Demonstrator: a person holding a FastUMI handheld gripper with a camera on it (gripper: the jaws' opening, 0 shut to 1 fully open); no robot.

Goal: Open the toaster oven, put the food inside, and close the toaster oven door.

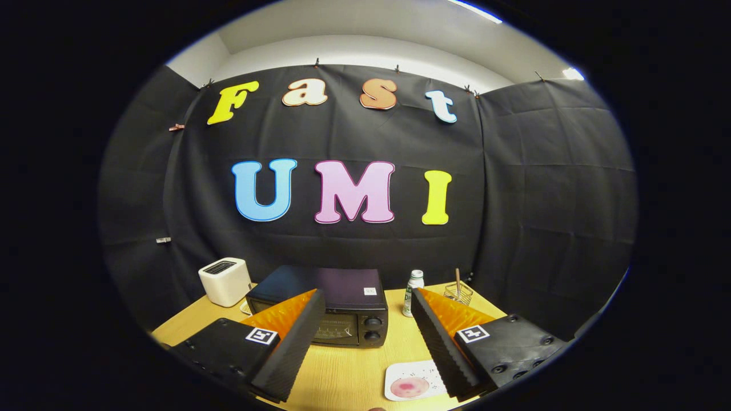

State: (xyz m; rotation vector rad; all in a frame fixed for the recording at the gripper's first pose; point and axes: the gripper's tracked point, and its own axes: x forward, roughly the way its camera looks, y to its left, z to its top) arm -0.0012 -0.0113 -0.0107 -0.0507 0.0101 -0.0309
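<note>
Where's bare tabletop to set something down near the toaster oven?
Bare wood lies between the open gripper fingers, in front of the toaster oven and left of the plate. A narrower strip runs between the oven and the bottle. Crowded: the back, where the white toaster, oven, bottle and wire holder line up.

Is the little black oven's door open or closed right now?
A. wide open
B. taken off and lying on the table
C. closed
C: the toaster oven has its glass door flat against its front, beside the knobs. The gripper is open and holds nothing; the oven sits beyond its fingers.
</note>
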